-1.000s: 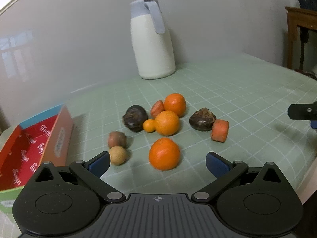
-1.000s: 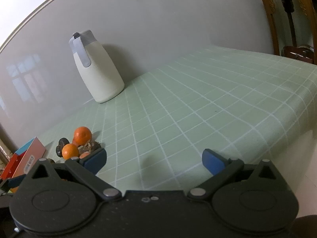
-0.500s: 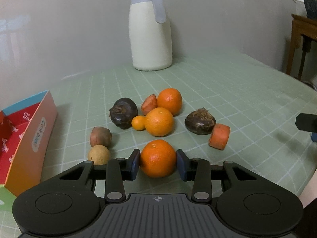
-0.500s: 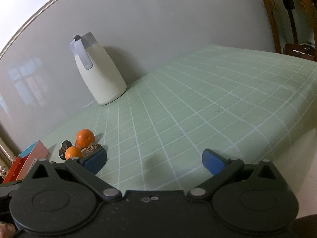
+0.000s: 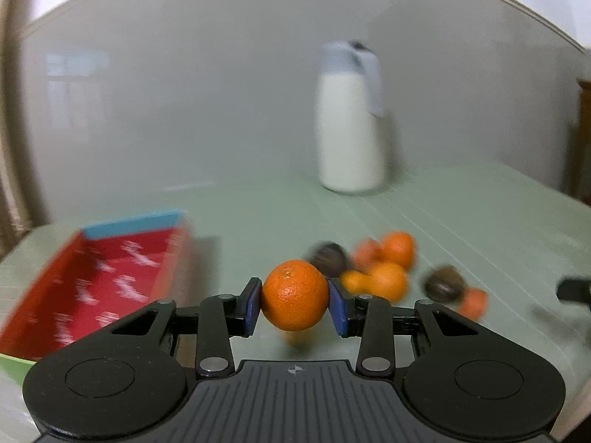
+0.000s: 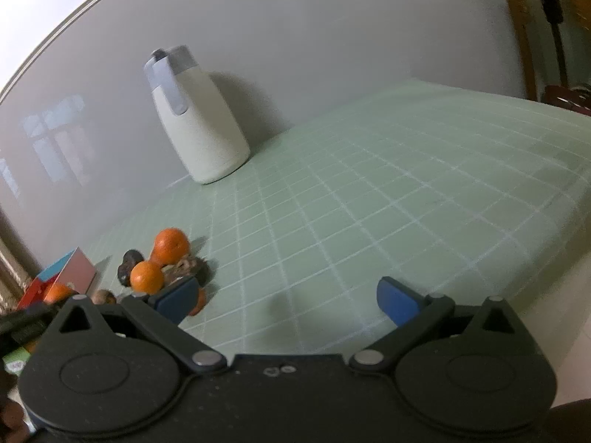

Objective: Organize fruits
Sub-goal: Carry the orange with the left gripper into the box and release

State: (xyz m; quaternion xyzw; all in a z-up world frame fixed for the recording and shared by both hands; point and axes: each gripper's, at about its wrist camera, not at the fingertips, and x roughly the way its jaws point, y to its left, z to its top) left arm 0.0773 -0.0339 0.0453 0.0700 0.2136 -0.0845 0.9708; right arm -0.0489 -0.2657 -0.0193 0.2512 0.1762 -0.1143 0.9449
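Motion blur smears most of the left wrist view: the fruit pile (image 5: 384,277) behind the gripper reads only as orange and dark brown blobs, and the print inside the red cardboard box (image 5: 99,288) cannot be read. The box is cut off at the left frame edge. In the right wrist view the pile is sharper, yet the right gripper's own left finger covers its nearest pieces, and the box shows only a corner at far left.

The left gripper (image 5: 295,306) has its jaws closed most of the way on an orange (image 5: 294,295), the blue pads (image 5: 253,306) pressing both sides, the fruit lifted clear of the green checked worktop (image 5: 480,221) with a faint shadow below it. The orange hangs between the box on its left and the pile on its right, touching neither.

The right gripper (image 6: 288,301) has its jaws spread wide and grips nothing, low over the worktop just beside the pile.

A white thermal jug (image 6: 195,125) with a grey lid stands at the wall, well apart from the fruit. To the right of the pile the worktop runs bare to its far edge, where dark wooden furniture (image 6: 532,29) rises.
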